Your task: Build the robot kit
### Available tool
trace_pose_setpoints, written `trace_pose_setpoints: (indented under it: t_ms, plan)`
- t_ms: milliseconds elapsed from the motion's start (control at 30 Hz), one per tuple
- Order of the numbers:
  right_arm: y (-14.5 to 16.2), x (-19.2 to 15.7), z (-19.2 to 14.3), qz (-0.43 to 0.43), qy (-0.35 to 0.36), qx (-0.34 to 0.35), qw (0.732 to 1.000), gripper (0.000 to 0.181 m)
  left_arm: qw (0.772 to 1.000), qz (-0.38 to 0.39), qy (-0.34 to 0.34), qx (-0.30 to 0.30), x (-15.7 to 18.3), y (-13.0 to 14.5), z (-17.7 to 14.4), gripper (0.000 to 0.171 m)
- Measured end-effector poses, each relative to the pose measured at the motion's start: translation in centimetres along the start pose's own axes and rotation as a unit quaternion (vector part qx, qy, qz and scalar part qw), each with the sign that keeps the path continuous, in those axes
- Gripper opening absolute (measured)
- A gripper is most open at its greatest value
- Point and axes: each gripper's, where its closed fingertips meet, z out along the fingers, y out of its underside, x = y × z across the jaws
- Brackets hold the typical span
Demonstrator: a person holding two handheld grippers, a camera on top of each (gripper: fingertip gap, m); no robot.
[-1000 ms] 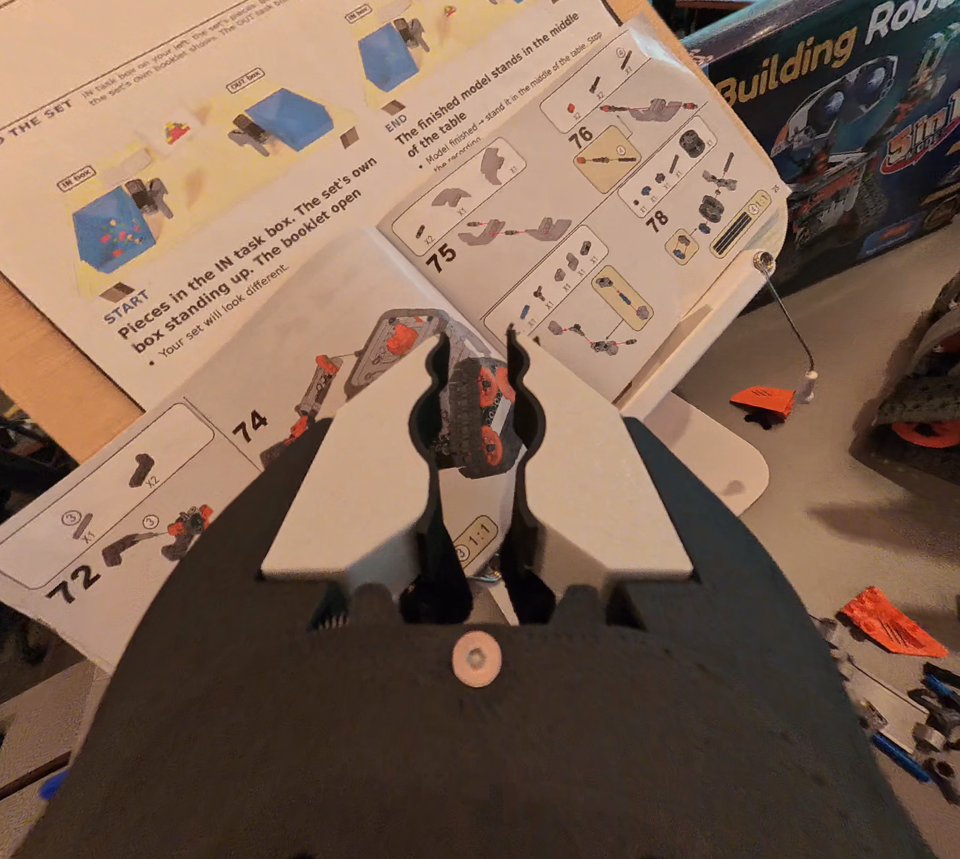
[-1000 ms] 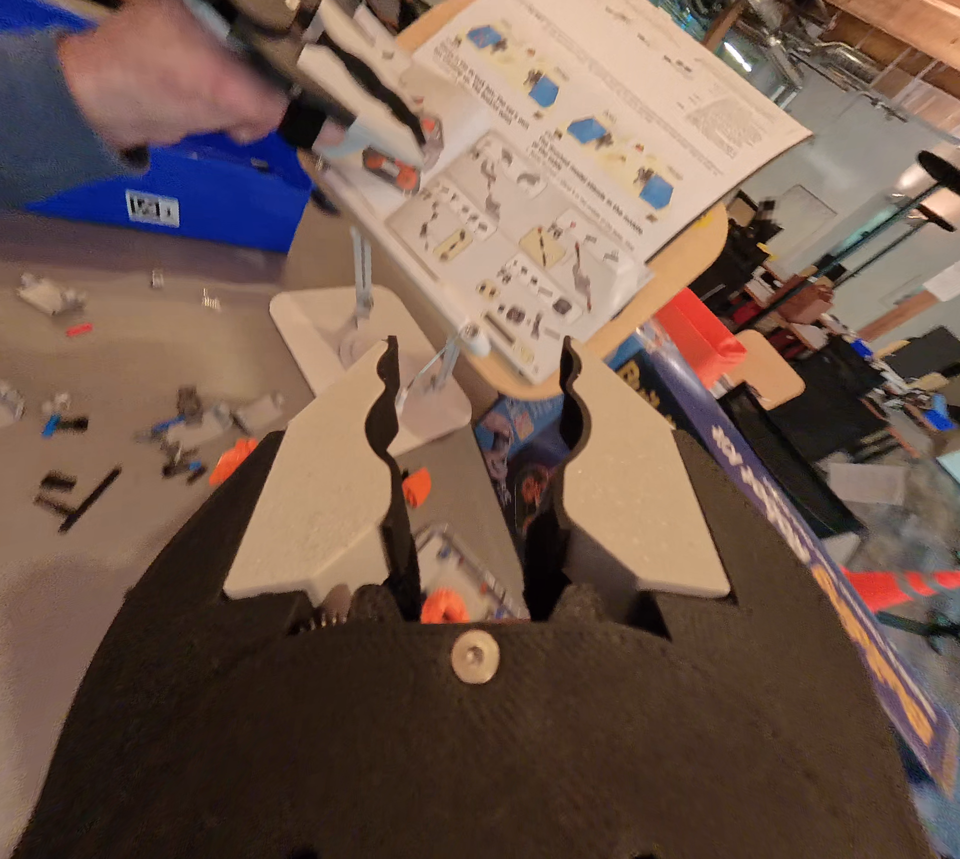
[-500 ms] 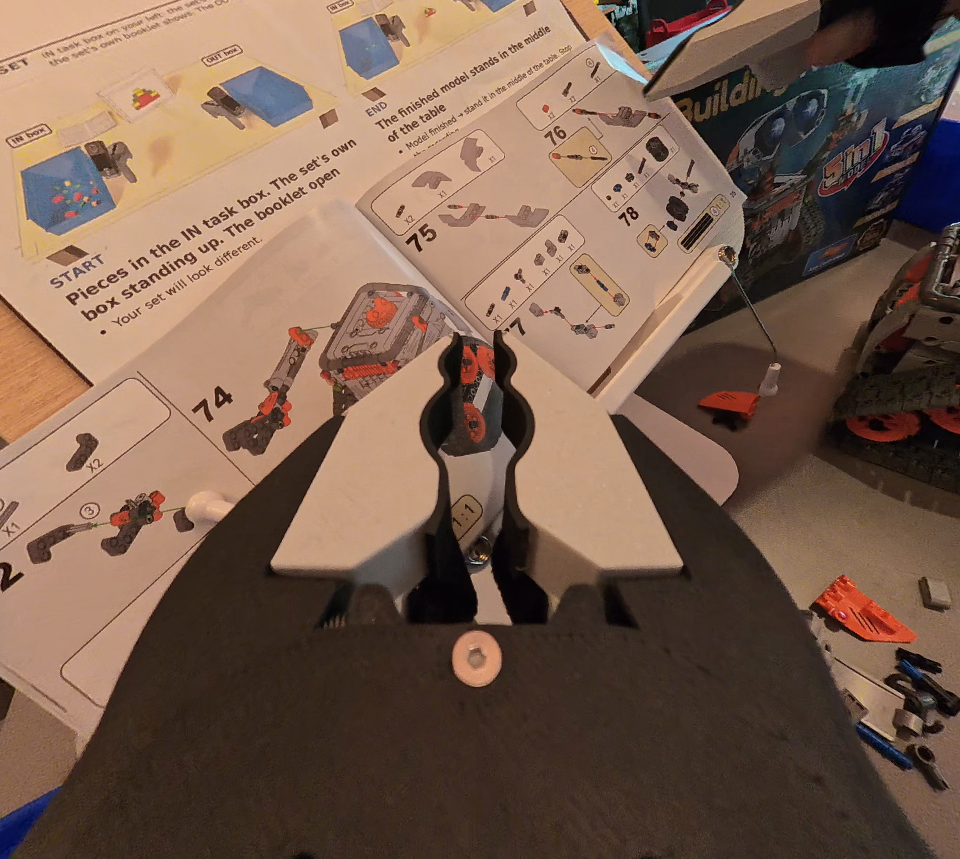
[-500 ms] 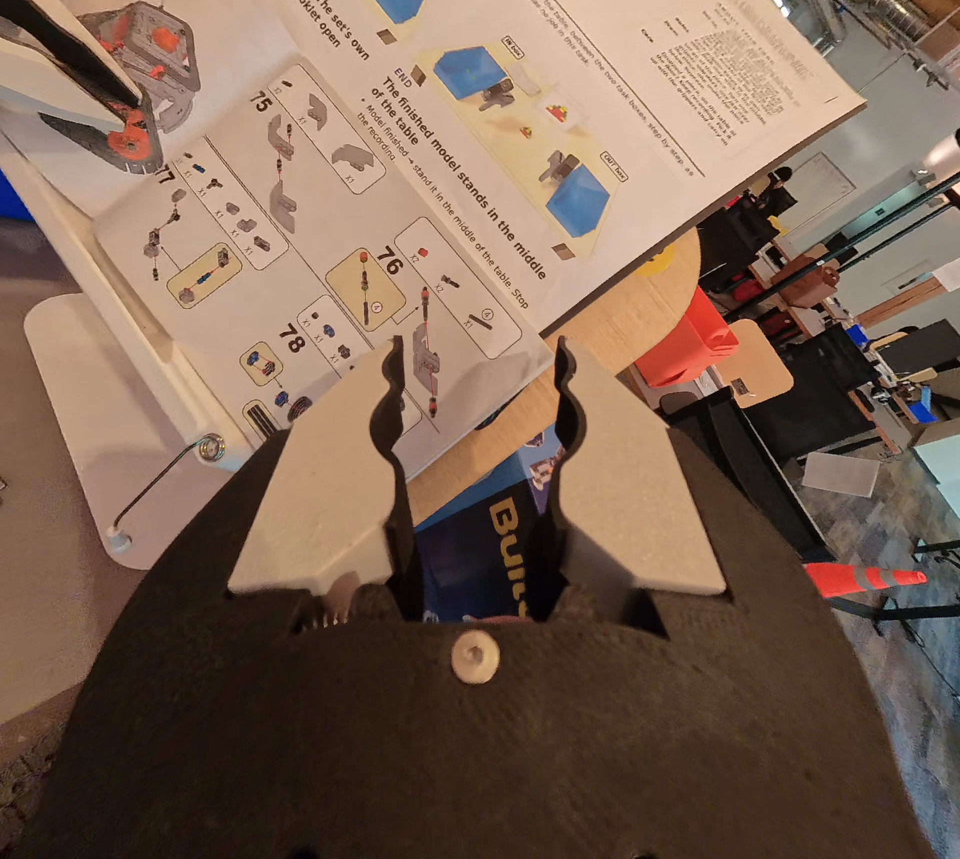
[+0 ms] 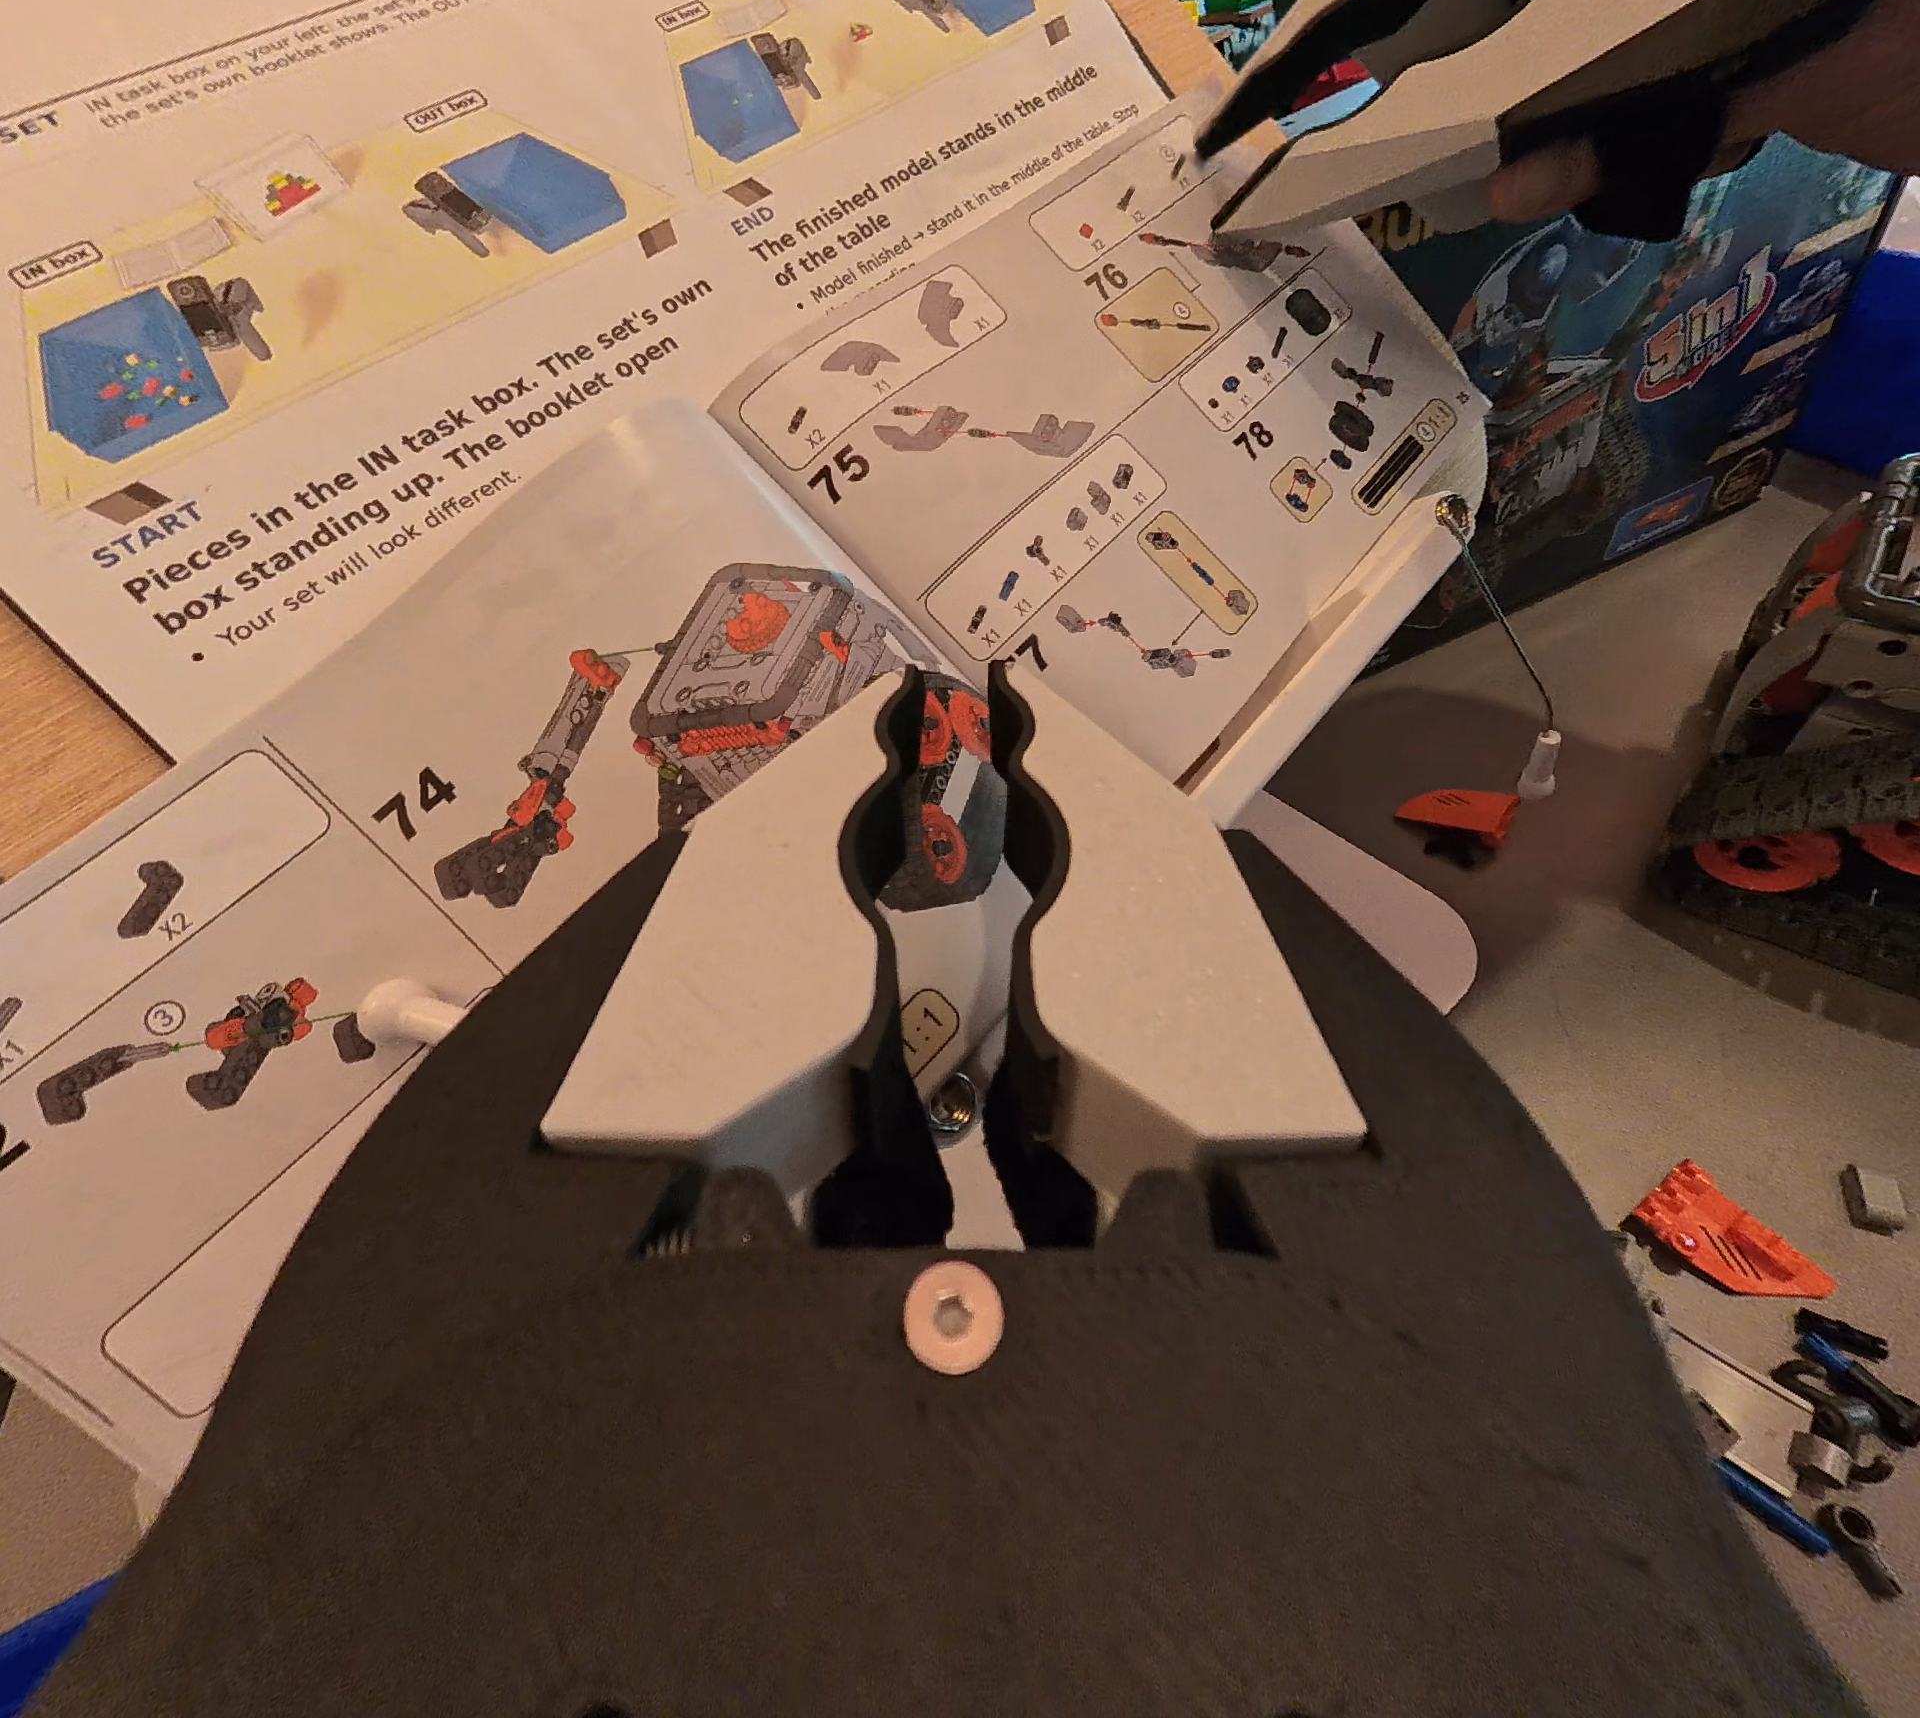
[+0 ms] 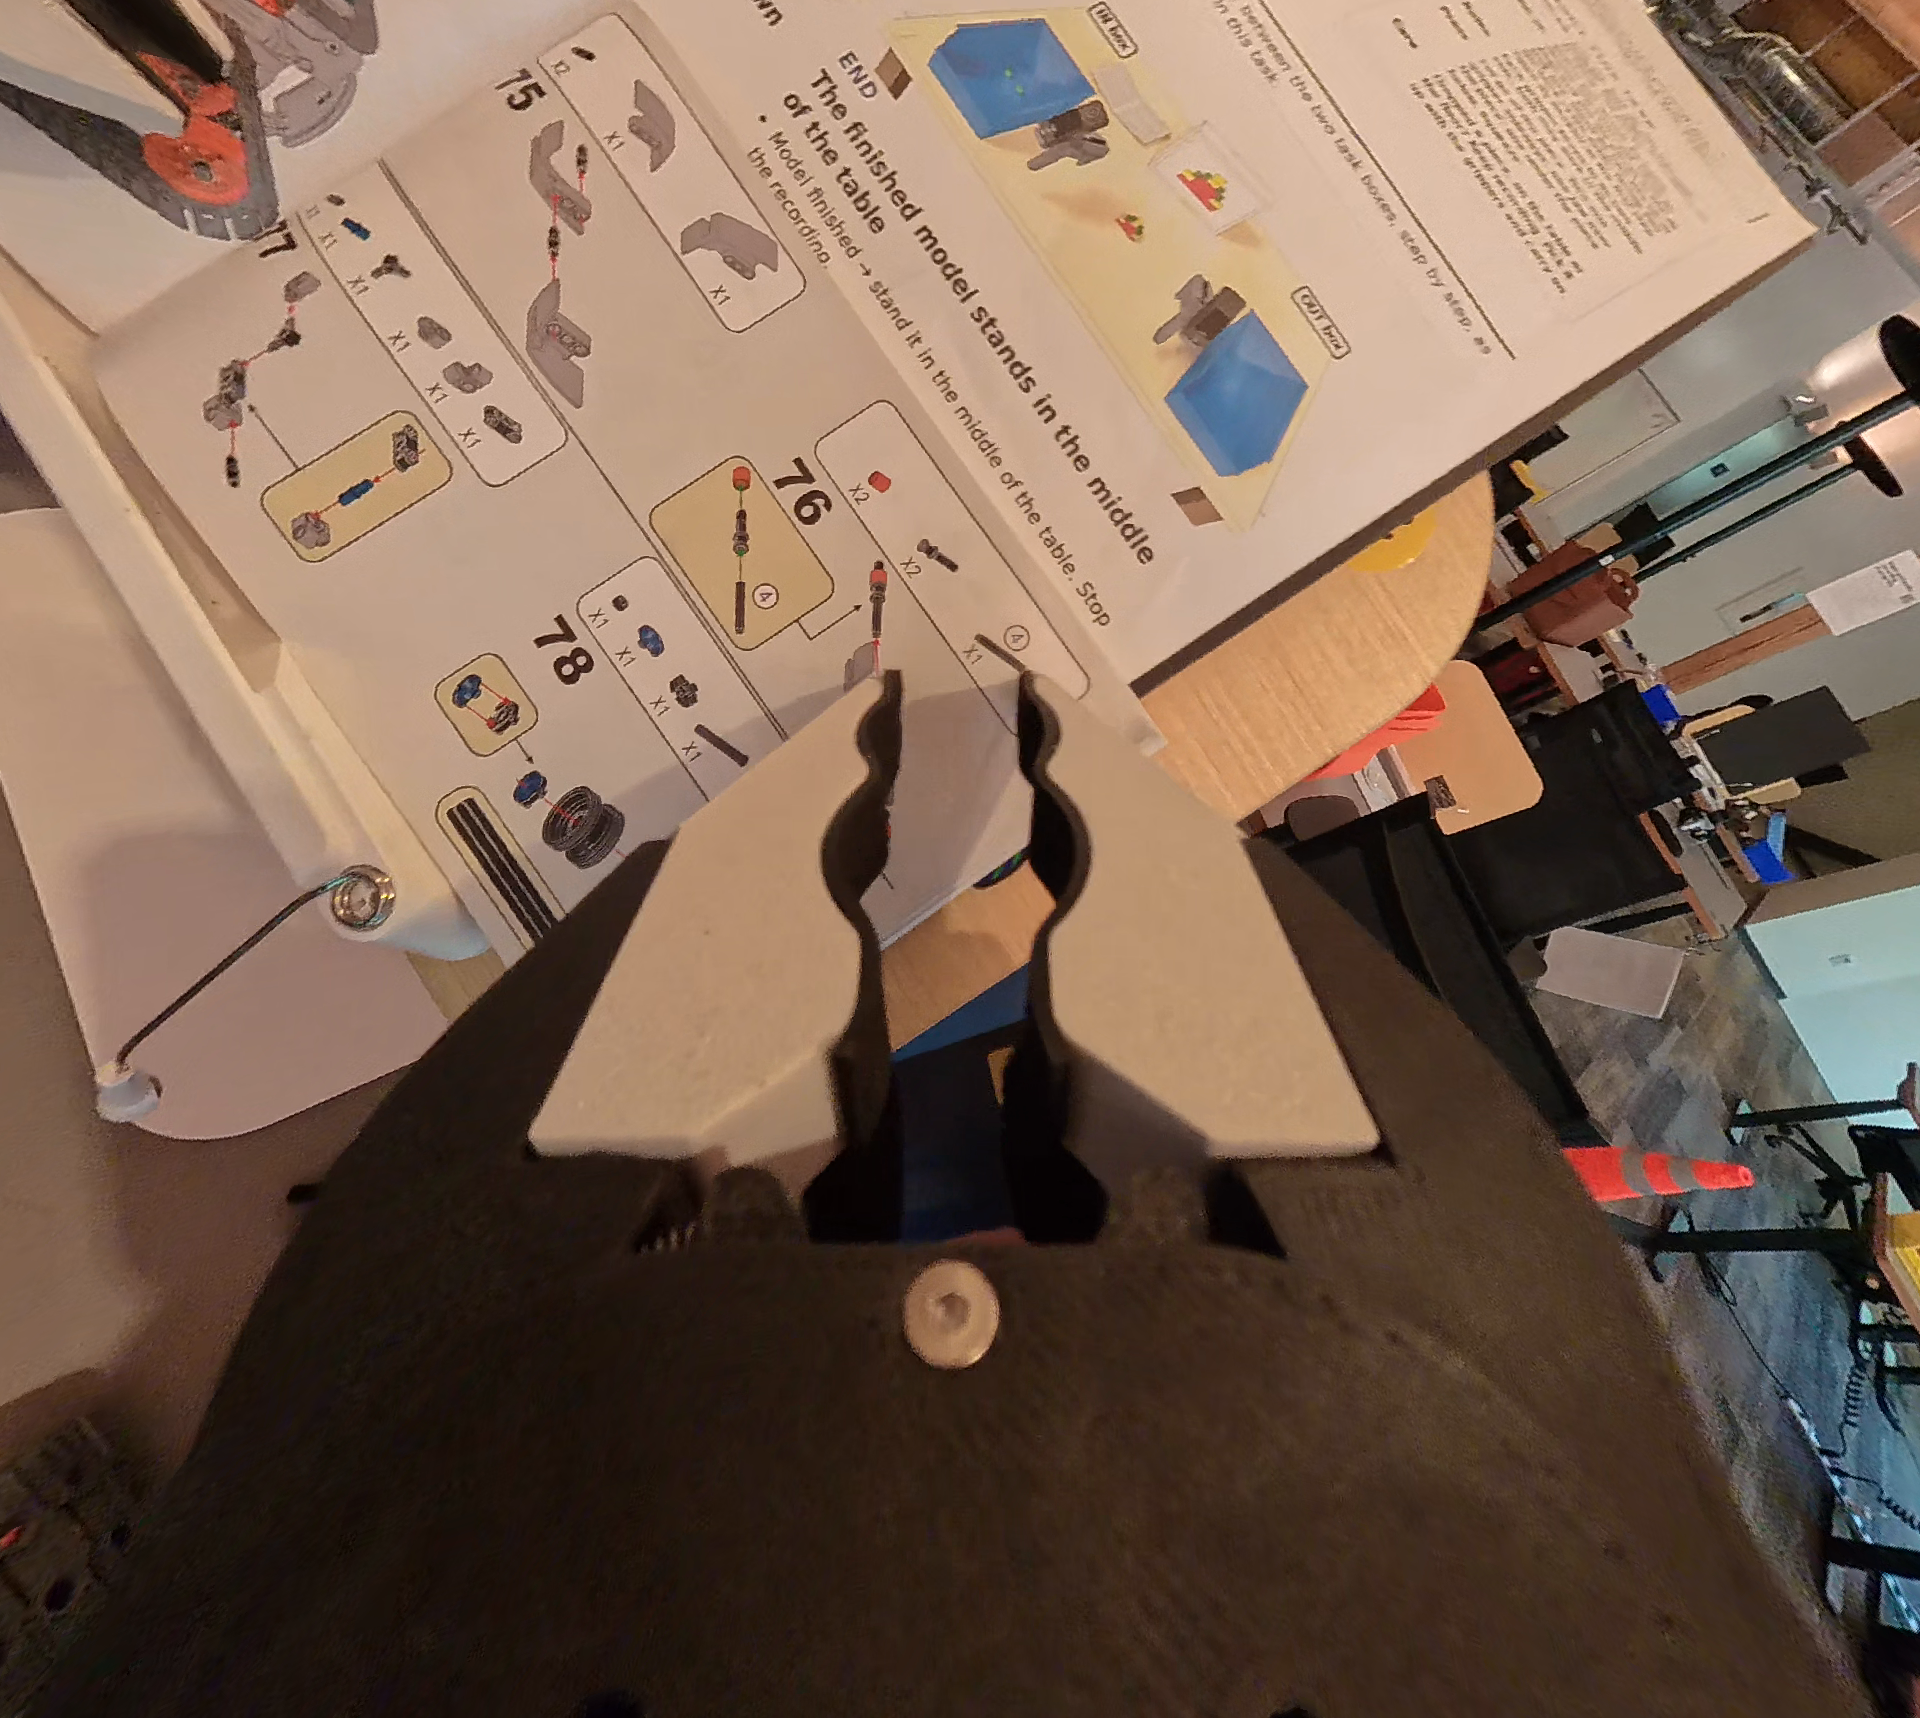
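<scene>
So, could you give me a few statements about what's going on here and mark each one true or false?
1. The booklet lies open on a white stand. True.
2. The right gripper is clamped on an orange piece. False: its jaws are apart and empty, with the tips at the upper corner of the booklet's right page.
3. A tracked model stands on the table beside the stand. True.
4. The left gripper holds a blue pin. False: nothing sits between its fingers, and it points at the booklet.

Left gripper [image 5: 948,702] grey jaws, black body. Ahead of jaws: white booklet [image 5: 1091,442], orange-grey model print. Right of jaws: orange wedge piece [image 5: 1714,1237] on grey counter [image 5: 1621,1024], dark blue box [image 5: 1621,380].
</scene>
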Motion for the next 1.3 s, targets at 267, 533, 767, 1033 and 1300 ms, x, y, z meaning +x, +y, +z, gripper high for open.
trace_pose_setpoints:
  t_ms: [267,533,767,1033,1300]
  plan:
    - [-0.6,1.0,-0.6,-0.010,0.029,0.011,0.999,0.033,1.000,0.001,-0.001,0.000,0.0,0.0,0.0,0.009]
    - [0.1,0.6,0.0,-0.011,-0.003,0.001,1.000,0.032,1.000,0.001,-0.001,0.002,0.0,0.0,0.0,0.010]
    - [-0.1,1.0,-0.3,0.037,-0.052,0.013,0.998,0.028,1.000,0.003,-0.001,0.001,0.0,0.0,0.0,0.010]
    - [0.1,1.5,-0.5,-0.001,-0.028,0.001,1.000,0.023,1.000,0.005,-0.003,0.000,0.1,0.0,0.0,0.010]
    - [0.2,2.0,-0.6,-0.011,-0.010,-0.010,1.000,0.027,1.000,0.006,-0.003,0.001,0.1,0.1,0.0,0.010]
